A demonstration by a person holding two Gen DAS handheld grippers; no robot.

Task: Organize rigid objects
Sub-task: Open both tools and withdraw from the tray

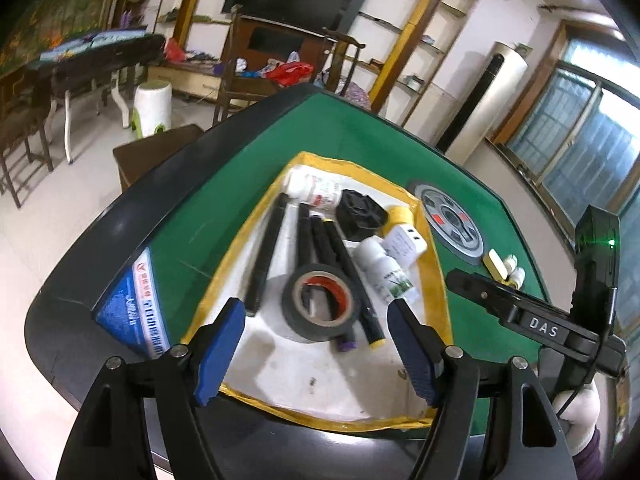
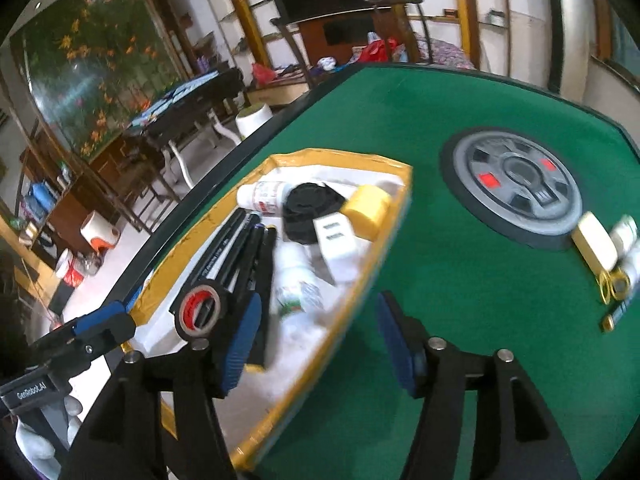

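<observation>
A white tray with a yellow taped rim (image 1: 248,236) (image 2: 396,208) lies on the green table. In it are a black tape roll (image 1: 320,304) (image 2: 199,311), several black markers (image 1: 332,256) (image 2: 236,256), two white bottles (image 1: 386,268) (image 1: 316,190), a black disc (image 1: 360,212) (image 2: 308,212), a white charger (image 1: 404,244) (image 2: 340,248) and a yellow cap (image 1: 400,216) (image 2: 368,210). My left gripper (image 1: 316,354) is open and empty above the tray's near part. My right gripper (image 2: 320,340) is open and empty over the tray's right rim.
A grey round hub (image 1: 452,220) (image 2: 516,188) sits in the green table (image 2: 440,112). To its right lie a pale eraser (image 2: 594,246), small white bottles (image 2: 626,236), a yellow ring (image 2: 614,284) and a small battery (image 2: 618,316). The table's dark edge (image 1: 132,208) runs left.
</observation>
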